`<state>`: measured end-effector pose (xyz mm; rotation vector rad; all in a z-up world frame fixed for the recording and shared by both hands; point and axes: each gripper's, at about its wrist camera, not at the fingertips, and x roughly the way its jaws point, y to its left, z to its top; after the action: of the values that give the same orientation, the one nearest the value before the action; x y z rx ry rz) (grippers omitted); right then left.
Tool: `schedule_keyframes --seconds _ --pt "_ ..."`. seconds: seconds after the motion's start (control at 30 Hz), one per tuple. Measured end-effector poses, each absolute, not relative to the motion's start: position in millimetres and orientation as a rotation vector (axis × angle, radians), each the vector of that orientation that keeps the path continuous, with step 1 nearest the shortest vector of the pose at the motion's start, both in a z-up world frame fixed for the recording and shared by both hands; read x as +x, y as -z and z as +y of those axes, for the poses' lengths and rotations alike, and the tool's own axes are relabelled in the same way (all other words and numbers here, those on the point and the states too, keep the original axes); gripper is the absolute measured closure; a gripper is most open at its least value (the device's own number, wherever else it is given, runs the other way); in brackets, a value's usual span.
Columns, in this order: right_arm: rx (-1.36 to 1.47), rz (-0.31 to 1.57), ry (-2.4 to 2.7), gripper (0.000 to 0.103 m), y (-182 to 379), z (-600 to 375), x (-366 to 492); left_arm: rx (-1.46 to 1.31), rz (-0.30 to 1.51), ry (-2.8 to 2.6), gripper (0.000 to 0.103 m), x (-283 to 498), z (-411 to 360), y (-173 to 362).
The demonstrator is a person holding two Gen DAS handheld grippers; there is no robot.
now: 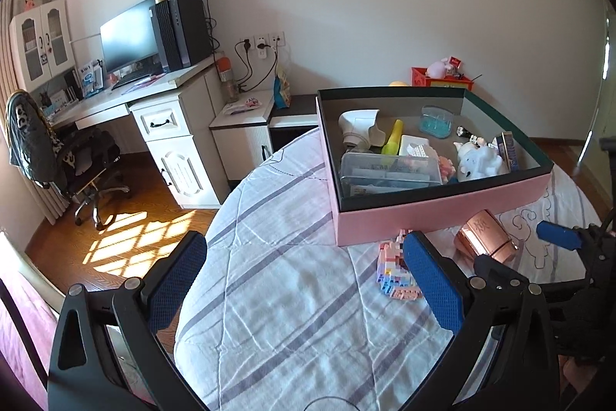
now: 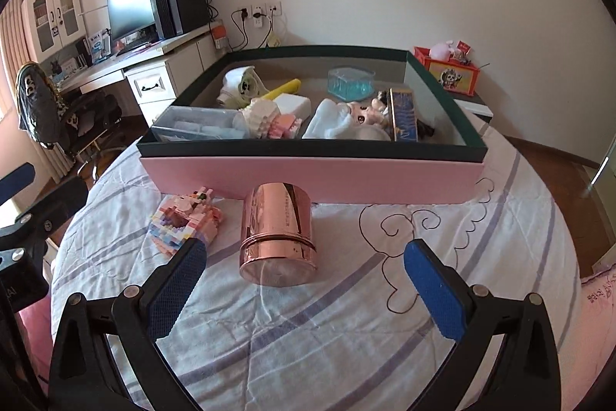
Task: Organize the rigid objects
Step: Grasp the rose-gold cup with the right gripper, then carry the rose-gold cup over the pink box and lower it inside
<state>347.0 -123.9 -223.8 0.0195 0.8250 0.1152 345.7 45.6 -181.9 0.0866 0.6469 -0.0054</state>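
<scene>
A pink box (image 2: 312,180) with a dark rim stands on the bed and holds several toys and containers; it also shows in the left wrist view (image 1: 442,214). A rose-gold metal cylinder (image 2: 278,235) lies on its side just in front of the box, also in the left wrist view (image 1: 488,234). A pastel block-brick model (image 2: 184,220) lies to its left, partly behind my left finger in the left wrist view (image 1: 394,272). My right gripper (image 2: 304,259) is open, just short of the cylinder. My left gripper (image 1: 304,257) is open and empty over the quilt.
The quilt (image 1: 288,295) is white with grey stripes. A desk (image 1: 127,95) with a monitor and an office chair (image 1: 57,156) stand left on the wood floor. A red box with toys (image 2: 452,68) sits on a nightstand behind the pink box.
</scene>
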Motion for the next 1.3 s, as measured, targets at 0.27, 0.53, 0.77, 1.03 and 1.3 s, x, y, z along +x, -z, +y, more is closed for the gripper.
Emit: schedule_keyframes --seconds 0.27,0.53,0.77,1.03,1.3 --pt "0.008 0.897 -0.221 0.055 242.8 -137.5 365.2 0.057 0.744 0.021 0.0 419.6 46.0 189.7" --pt "0.027 0.897 -0.143 0.055 241.1 -195.8 349.1 -0.019 0.781 -0.014 0.001 460.0 61.9 190.3" --pt "0.046 0.892 -0.073 0.055 238.6 -237.3 345.8 -0.055 0.805 -0.012 0.002 480.0 68.3 194.6" --pt "0.038 0.891 -0.051 0.055 237.8 -254.4 352.5 0.031 0.9 -0.004 0.047 519.0 41.1 204.9" --pt "0.038 0.89 -0.038 0.055 239.6 -268.8 362.7 -0.004 0.974 0.051 0.094 532.2 34.9 221.9"
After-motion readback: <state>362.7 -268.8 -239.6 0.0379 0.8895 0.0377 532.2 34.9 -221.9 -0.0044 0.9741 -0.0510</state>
